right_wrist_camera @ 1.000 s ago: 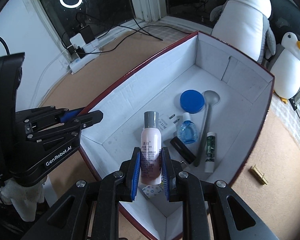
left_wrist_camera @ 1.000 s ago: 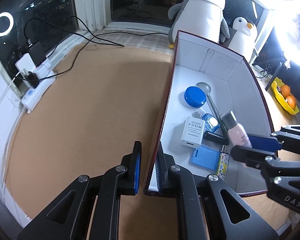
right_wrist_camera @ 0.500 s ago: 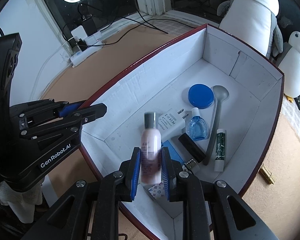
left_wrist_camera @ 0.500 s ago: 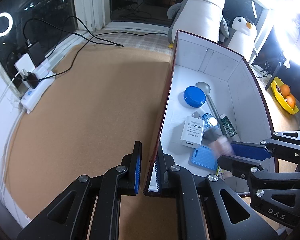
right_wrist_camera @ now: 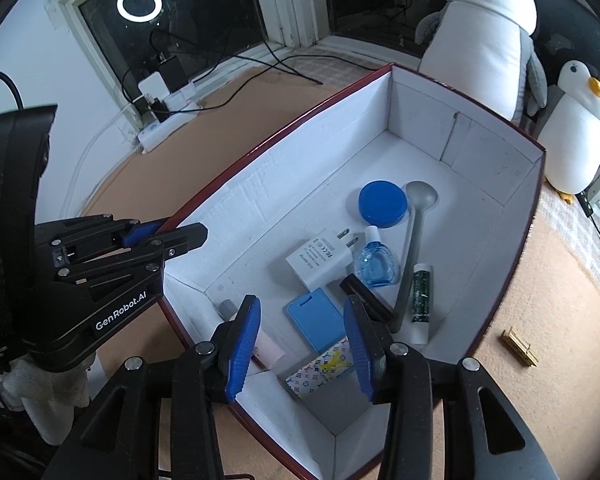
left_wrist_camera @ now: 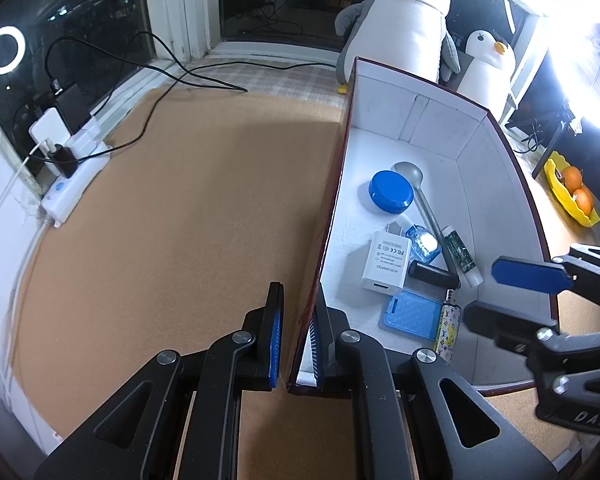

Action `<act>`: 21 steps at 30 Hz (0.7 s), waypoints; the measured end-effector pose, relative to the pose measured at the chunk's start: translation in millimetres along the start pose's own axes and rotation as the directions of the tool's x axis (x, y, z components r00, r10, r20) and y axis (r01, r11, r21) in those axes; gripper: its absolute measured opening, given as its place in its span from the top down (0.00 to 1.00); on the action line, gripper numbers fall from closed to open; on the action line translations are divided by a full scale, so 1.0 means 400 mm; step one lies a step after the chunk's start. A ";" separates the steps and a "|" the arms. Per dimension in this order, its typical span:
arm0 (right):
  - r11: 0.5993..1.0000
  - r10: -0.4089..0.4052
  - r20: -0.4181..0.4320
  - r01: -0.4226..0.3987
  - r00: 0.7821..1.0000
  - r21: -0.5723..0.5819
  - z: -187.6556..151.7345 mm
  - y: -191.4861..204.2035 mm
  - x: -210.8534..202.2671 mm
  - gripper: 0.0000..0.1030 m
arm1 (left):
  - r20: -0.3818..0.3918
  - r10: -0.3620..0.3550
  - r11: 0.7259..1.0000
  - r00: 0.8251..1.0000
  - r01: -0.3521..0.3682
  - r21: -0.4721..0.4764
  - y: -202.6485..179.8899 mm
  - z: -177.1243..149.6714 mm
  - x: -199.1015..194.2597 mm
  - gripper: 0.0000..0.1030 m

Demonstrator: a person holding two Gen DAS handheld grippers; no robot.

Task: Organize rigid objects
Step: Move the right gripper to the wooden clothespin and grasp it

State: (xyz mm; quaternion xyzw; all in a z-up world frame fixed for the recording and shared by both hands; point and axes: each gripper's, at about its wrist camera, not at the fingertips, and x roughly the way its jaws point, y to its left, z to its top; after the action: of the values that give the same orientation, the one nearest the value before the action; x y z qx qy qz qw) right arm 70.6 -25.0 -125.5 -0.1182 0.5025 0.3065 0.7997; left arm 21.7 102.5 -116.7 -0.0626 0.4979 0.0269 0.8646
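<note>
A white box with a dark red rim [right_wrist_camera: 284, 128] [left_wrist_camera: 332, 208] stands on the cork table. My left gripper [left_wrist_camera: 296, 332] is shut on the box's left wall near the front corner. My right gripper [right_wrist_camera: 302, 340] is open and empty above the box's near end; it also shows in the left wrist view [left_wrist_camera: 496, 292]. A pink bottle with a grey cap [right_wrist_camera: 266, 346] lies on the box floor behind its left finger. Also inside are a blue lid [right_wrist_camera: 383, 203], grey spoon [right_wrist_camera: 416, 220], white charger [right_wrist_camera: 320, 258], blue dropper bottle [right_wrist_camera: 378, 262], blue card holder [right_wrist_camera: 320, 318] and patterned lighter [right_wrist_camera: 326, 368].
A small brass clip [right_wrist_camera: 518, 348] lies on the cork right of the box. A power strip with cables [left_wrist_camera: 74, 176] sits at the table's left edge. Two plush penguins [right_wrist_camera: 488, 32] stand behind the box. A yellow bowl of oranges [left_wrist_camera: 572, 192] is at far right.
My right gripper has lowered into the box, opened and let go of the pink bottle, which now lies on the box floor. My left gripper has kept its hold on the wall.
</note>
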 end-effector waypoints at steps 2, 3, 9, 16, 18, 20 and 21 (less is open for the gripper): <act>1.000 0.002 0.013 -0.002 1.000 0.013 -0.001 -0.010 -0.014 0.62 | 0.000 0.000 1.000 1.000 0.000 0.001 0.000 0.000 0.000 0.89; 1.000 0.003 0.023 -0.004 1.000 0.022 -0.002 -0.018 -0.023 0.62 | -0.001 0.001 1.000 1.000 -0.001 0.001 0.000 0.001 0.001 0.89; 0.998 0.004 0.065 -0.008 0.998 0.067 -0.009 -0.068 -0.075 0.62 | -0.006 0.005 1.000 1.000 -0.005 0.003 0.001 0.003 0.006 0.89; 0.991 -0.020 0.113 0.005 0.993 0.133 -0.024 -0.142 -0.124 0.60 | -0.017 0.017 1.000 1.000 -0.017 0.003 0.001 0.010 0.015 0.86; 0.988 -0.032 0.121 0.013 0.992 0.153 -0.031 -0.168 -0.135 0.58 | -0.021 0.019 1.000 1.000 -0.019 0.003 0.000 0.011 0.017 0.86; 0.985 -0.045 0.125 0.023 0.991 0.170 -0.038 -0.191 -0.142 0.56 | -0.026 0.023 1.000 0.999 -0.023 0.004 -0.001 0.013 0.020 0.86; 0.983 -0.053 0.125 0.030 0.991 0.179 -0.043 -0.206 -0.145 0.55 | -0.028 0.027 1.000 0.999 -0.027 0.005 -0.002 0.014 0.022 0.84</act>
State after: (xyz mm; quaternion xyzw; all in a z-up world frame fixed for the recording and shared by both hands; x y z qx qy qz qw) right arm 90.5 -119.7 -92.4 -0.0373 0.4722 0.2510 0.8442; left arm 31.0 102.2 -121.6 -0.0543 0.5109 0.0366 0.8571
